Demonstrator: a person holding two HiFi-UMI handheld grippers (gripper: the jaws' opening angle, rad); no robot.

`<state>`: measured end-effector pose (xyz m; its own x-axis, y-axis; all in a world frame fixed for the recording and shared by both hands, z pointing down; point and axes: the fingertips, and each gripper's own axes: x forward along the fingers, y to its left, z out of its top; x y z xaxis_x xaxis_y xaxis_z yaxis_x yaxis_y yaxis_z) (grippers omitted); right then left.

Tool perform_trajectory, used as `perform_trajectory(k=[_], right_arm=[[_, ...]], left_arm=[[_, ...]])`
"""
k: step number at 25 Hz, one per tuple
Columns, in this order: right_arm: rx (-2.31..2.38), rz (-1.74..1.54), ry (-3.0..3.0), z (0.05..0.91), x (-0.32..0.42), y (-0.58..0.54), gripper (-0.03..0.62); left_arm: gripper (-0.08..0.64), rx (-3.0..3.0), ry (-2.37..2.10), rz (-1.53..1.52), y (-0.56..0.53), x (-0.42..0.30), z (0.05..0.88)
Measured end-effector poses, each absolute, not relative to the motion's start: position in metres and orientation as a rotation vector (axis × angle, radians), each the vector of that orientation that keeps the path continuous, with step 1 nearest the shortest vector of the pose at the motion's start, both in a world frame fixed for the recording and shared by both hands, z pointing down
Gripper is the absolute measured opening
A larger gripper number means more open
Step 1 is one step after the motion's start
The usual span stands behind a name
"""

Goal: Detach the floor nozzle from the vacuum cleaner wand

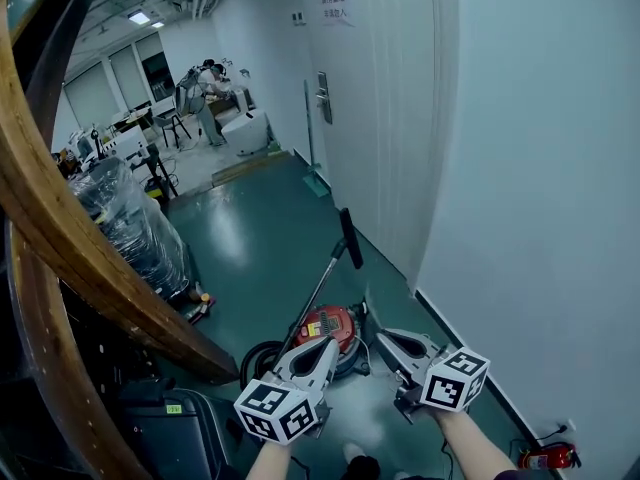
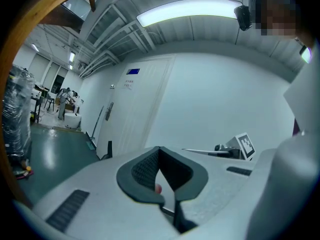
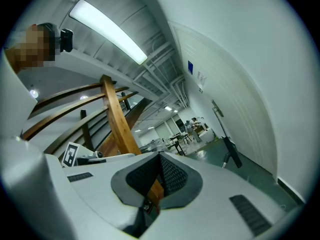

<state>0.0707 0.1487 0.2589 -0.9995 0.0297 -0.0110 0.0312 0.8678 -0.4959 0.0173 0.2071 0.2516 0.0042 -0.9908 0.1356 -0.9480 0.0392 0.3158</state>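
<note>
In the head view a red canister vacuum (image 1: 330, 326) sits on the green floor just ahead of both grippers. Its thin wand (image 1: 318, 293) rises away to a black handle (image 1: 350, 238), which also shows as the handle (image 2: 108, 150) in the left gripper view and the handle (image 3: 231, 154) in the right gripper view. I cannot see the floor nozzle; a black hose (image 1: 258, 356) curls at the canister's left. My left gripper (image 1: 325, 344) (image 2: 160, 153) hangs over the canister, shut and empty. My right gripper (image 1: 381, 337) (image 3: 160, 158) is beside it, shut and empty too.
A curved wooden stair rail (image 1: 80, 248) and plastic-wrapped goods (image 1: 128, 223) crowd the left. A white wall (image 1: 540, 188) and door (image 1: 380, 98) run along the right, a fire extinguisher (image 1: 548, 457) at the wall's foot. People (image 1: 210, 93) work at desks far down the room.
</note>
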Motion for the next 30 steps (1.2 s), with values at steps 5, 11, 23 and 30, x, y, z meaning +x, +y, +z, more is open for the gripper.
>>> perform_trajectory(k=[5,11,23,30], right_arm=[[-0.028,-0.823,3.04,0.264,0.052,0.143,0.017],[-0.066,-0.826,3.04,0.27,0.027,0.132,0.017],[-0.05,-0.861,3.035,0.287,-0.034,0.085,0.017],[-0.057,-0.9,3.037,0.303,-0.073,0.038,0.017]], left_arm=[[0.003,1.982,-1.971,-0.19,0.206,-0.011,0.256],[0.003,1.991,-1.958,-0.172,0.2,-0.042,0.262],[0.003,1.952,-1.96,-0.171,0.157,-0.103,0.281],[0.003,1.927,-1.95,-0.172,0.114,-0.14,0.297]])
